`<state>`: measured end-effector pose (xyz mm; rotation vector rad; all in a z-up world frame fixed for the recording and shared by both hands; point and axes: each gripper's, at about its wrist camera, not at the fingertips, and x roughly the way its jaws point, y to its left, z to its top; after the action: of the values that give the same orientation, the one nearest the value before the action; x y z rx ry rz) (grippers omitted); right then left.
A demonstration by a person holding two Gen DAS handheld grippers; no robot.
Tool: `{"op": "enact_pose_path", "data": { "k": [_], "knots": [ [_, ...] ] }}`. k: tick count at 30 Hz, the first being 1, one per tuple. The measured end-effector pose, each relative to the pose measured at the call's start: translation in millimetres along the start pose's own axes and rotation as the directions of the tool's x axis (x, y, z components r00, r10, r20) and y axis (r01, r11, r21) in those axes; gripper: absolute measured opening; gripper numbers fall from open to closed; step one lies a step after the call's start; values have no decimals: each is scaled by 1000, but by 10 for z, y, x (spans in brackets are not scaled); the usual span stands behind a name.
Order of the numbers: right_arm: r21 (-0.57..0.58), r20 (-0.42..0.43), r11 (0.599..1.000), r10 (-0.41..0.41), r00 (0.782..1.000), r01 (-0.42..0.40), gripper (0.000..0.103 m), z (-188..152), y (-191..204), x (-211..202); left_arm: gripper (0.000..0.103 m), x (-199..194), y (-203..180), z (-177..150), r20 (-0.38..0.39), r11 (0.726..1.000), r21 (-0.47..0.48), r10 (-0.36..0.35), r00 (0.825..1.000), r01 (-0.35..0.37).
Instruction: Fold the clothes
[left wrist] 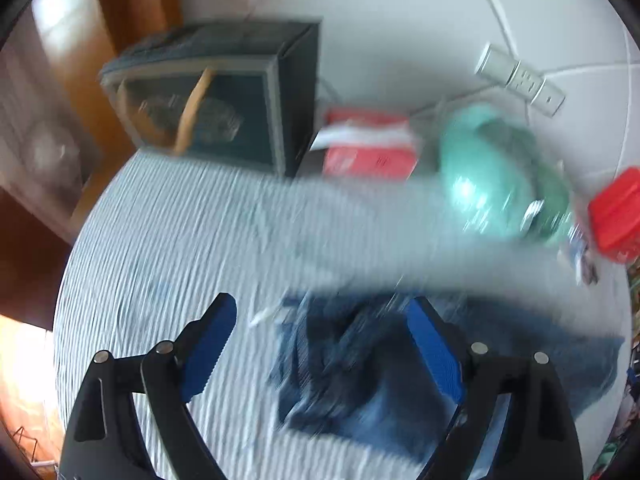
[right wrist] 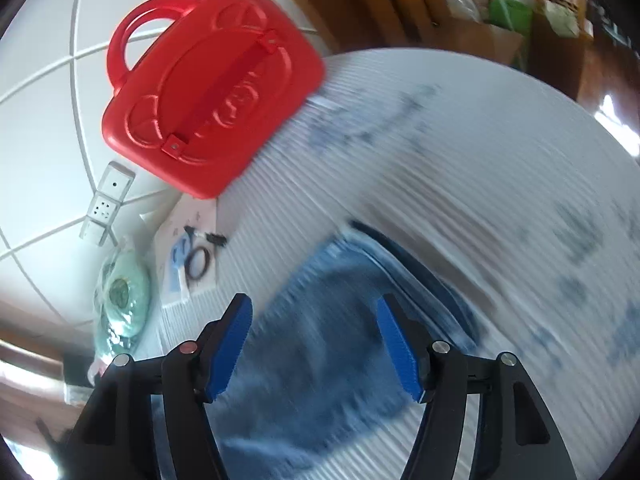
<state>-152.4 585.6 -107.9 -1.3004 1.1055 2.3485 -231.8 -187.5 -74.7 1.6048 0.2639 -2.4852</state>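
Two sets of jaws gape above jeans [right wrist: 320, 360], red case [right wrist: 212, 96] overlapping the bedspread's [right wrist: 480, 200] edge.

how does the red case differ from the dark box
The red case is bright moulded plastic with looped carry handles; the dark box is navy, squared, with a tan strap across its front. The case overlaps the striped bedding; the box stands beyond the bedding's edge. Both sit untouched.

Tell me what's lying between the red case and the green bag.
In the right wrist view, a white power strip on the floor and a flat white packet with a coiled cable lie between the red case and the green bag.
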Motion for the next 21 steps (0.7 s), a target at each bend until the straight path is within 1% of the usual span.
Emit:
{"op": "enact_pose_path", "data": {
  "k": [1,2,3,5,7,8,11,13,14,15,16,17,19,20,21],
  "knots": [
    [18,-1,1000,-7,1000,7,67,-59,-94,-42,88,61,42,-148,-14,1000,-13,12,1000,-12],
    [37,-2,999,-13,1000,13,71,-115,-183,-79,88,121,81,-292,-25,999,-26,20,999,-21],
    [60,-2,998,-18,1000,18,78,-179,-282,-109,88,169,114,-422,-28,999,-38,22,999,-23],
    [89,-15,996,-15,1000,16,86,-277,-428,-124,88,249,174,-666,-33,998,-61,23,999,-25],
    [99,-41,995,-9,999,13,86,-368,-513,-87,88,316,180,-864,-33,995,-95,-12,999,9],
    [98,-50,995,-8,999,13,86,-406,-528,-58,88,345,158,-913,-35,994,-104,-25,999,21],
    [107,-67,994,-6,998,13,87,-484,-529,97,88,509,5,-979,-55,994,-105,-34,998,28],
    [113,-83,993,-15,996,25,87,-512,-504,256,88,632,-134,-950,-58,996,-87,-4,998,-1],
    [104,-78,994,-18,997,26,87,-518,-467,317,88,705,-199,-928,-60,997,-77,9,998,-14],
    [89,-66,996,-20,998,26,90,-517,-413,377,88,776,-254,-904,-63,997,-70,16,998,-20],
    [75,-55,997,-22,998,26,95,-517,-359,436,88,835,-282,-883,-66,997,-72,15,998,-20],
    [52,-39,998,-27,999,29,97,-513,-289,484,88,880,-282,-864,-69,996,-83,5,998,-11],
    [-17,-21,998,-68,997,68,95,-501,-111,613,97,971,-284,-826,-75,994,-106,-15,997,7],
    [-64,-7,992,-110,994,109,88,-496,-13,677,97,984,-289,-814,-73,994,-113,-21,997,13],
    [-118,14,979,-165,986,165,73,-492,90,735,91,962,-301,-809,-65,993,-115,-25,998,18]
  ]
}}
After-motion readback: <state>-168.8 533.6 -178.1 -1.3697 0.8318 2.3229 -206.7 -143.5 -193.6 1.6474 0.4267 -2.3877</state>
